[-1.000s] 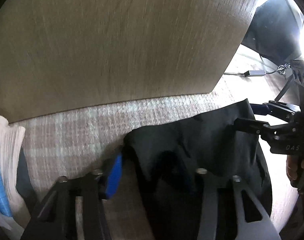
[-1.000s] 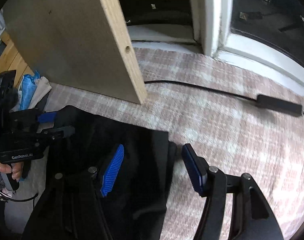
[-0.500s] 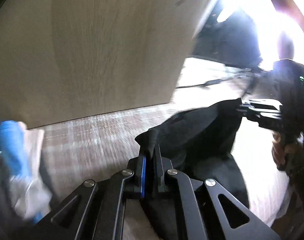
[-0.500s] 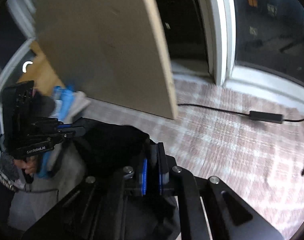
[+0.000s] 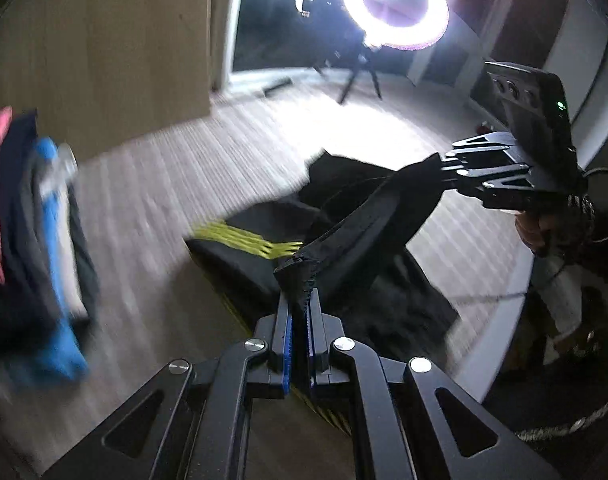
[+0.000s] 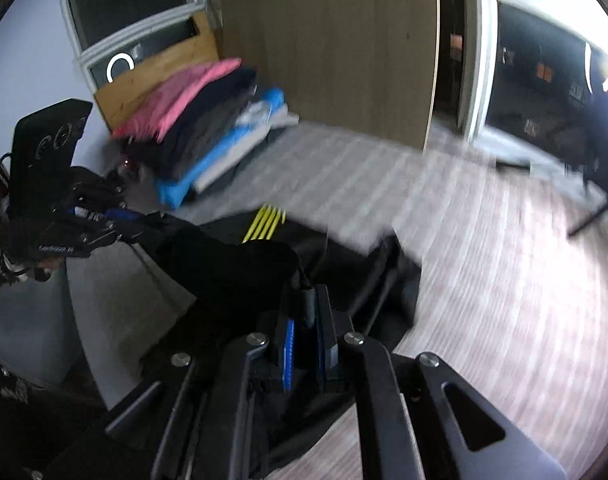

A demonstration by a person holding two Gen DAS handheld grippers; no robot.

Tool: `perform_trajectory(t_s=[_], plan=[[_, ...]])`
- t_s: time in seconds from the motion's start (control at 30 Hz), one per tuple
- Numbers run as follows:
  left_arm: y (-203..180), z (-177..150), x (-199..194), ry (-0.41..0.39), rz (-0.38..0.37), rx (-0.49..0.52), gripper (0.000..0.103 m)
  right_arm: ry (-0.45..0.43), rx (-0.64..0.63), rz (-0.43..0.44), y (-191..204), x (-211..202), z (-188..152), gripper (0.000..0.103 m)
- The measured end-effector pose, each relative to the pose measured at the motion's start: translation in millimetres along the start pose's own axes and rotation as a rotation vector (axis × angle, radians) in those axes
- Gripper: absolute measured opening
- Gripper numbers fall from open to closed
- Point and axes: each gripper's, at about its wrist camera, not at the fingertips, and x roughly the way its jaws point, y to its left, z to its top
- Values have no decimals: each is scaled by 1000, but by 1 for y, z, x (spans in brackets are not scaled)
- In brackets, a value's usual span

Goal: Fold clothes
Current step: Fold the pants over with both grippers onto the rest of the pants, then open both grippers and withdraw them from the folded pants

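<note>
A black garment with yellow stripes is lifted off the checked surface. My left gripper is shut on one corner of its edge. My right gripper is shut on the other corner; in the left wrist view it holds the cloth up at the right. The edge is stretched between the two grippers and the rest of the garment hangs down to the surface. In the right wrist view my left gripper shows at the left.
A stack of folded clothes, pink, dark and blue, lies at the left; it also shows in the right wrist view. A wooden board stands behind. A ring light on a tripod stands at the far side.
Both grippers closed on the garment's corners and lifted it off the surface. Both views have swung up and show much more of the room.
</note>
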Motion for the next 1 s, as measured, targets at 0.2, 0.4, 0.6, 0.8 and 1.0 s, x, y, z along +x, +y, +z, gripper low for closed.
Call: perform_trajectory(t_s=[0.2, 0.4, 0.6, 0.8, 1.0], plan=[[-24, -47, -17, 1, -43, -55, 5, 44, 73, -11, 12, 2, -50, 8], [-39, -63, -11, 7, -61, -9, 5, 66, 39, -37, 30, -8, -74, 8], [-46, -94, 5, 213, -70, 29, 13, 315, -17, -28, 43, 12, -100, 21], [-25, -91, -81, 208, -202, -76, 23, 198, 271, 280, 8, -85, -86, 36], [4, -59, -118, 108, -166, -64, 54, -43, 338, 160, -30, -129, -58, 64]])
